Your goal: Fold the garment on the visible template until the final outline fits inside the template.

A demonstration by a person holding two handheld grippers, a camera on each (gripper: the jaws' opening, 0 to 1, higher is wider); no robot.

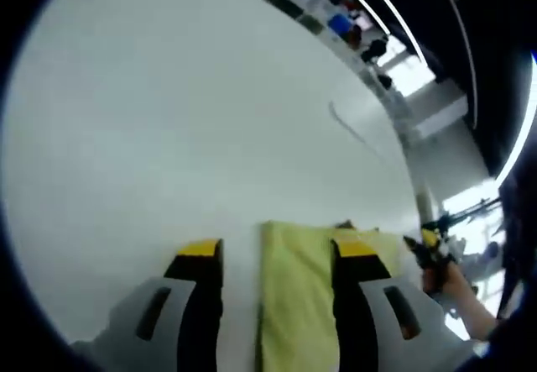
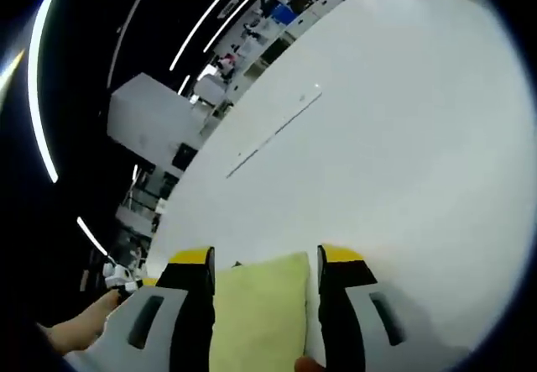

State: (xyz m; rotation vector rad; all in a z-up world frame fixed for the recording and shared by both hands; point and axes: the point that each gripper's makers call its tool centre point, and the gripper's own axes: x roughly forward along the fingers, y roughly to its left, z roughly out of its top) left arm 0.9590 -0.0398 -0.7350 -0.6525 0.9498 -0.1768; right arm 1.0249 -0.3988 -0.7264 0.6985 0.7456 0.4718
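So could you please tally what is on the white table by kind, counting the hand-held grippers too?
Yellow-green folded garment: 1
Hand-held grippers: 2, the left hand-held gripper and the right hand-held gripper
White table: 1
Thin line marked on the table: 1
Total: 5

- Table (image 1: 185, 128): white, smooth, broad top; also in the right gripper view (image 2: 403, 137).
- Garment (image 1: 294, 292): pale yellow-green, folded flat on the table, at 6 o'clock in both views (image 2: 260, 313).
- Thin dark line (image 2: 273, 137) marked on the tabletop, toward 12 o'clock of the garment.
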